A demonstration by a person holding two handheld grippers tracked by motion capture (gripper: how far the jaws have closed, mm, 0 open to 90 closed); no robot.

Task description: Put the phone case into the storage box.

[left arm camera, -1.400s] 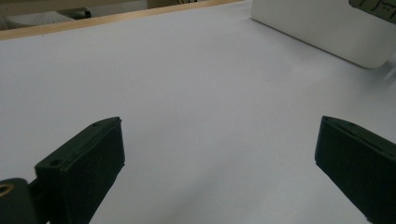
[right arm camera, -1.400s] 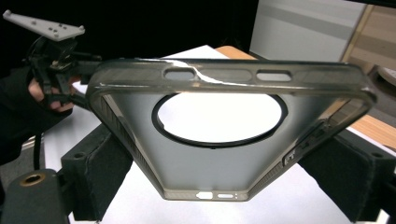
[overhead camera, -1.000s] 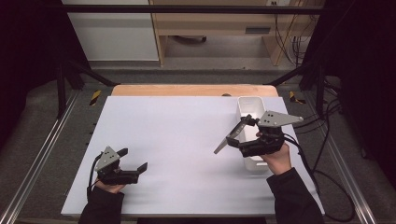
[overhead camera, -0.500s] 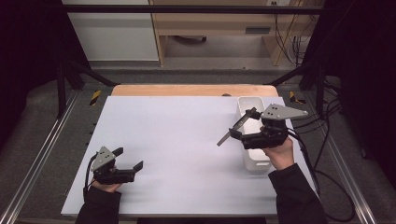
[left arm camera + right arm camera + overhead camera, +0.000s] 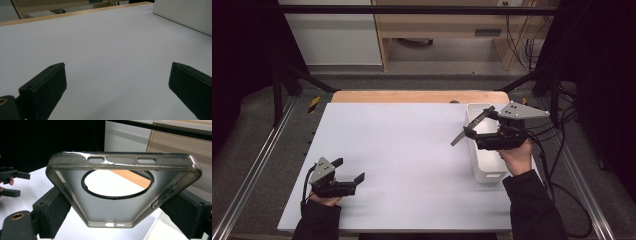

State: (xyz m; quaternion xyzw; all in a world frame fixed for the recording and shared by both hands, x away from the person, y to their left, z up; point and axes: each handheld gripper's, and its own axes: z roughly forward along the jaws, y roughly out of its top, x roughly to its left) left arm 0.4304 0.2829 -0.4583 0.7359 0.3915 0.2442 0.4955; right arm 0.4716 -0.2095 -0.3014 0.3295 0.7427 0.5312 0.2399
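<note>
A translucent grey phone case [image 5: 463, 134] with a black ring on its back hangs tilted in the air, its edges pinched by my right gripper [image 5: 479, 124], which is shut on it above the left wall of a white bin [image 5: 486, 169]. In the right gripper view the phone case [image 5: 110, 211] spans the black jaws of the right gripper [image 5: 120, 200]. My left gripper [image 5: 348, 169] rests low at the front left of the white table [image 5: 412, 145], open with nothing between its jaws. In its own view the left gripper [image 5: 117, 92] frames bare table.
The white bin's wall [image 5: 185, 12] stands at the table's right side. A wooden strip [image 5: 419, 96] borders the far edge. Metal rails [image 5: 257, 165] run along both sides, and cables [image 5: 562, 150] trail off to the right.
My right gripper has carried the phone case a little farther back and to the right, over the bin. My left gripper has slid slightly left.
</note>
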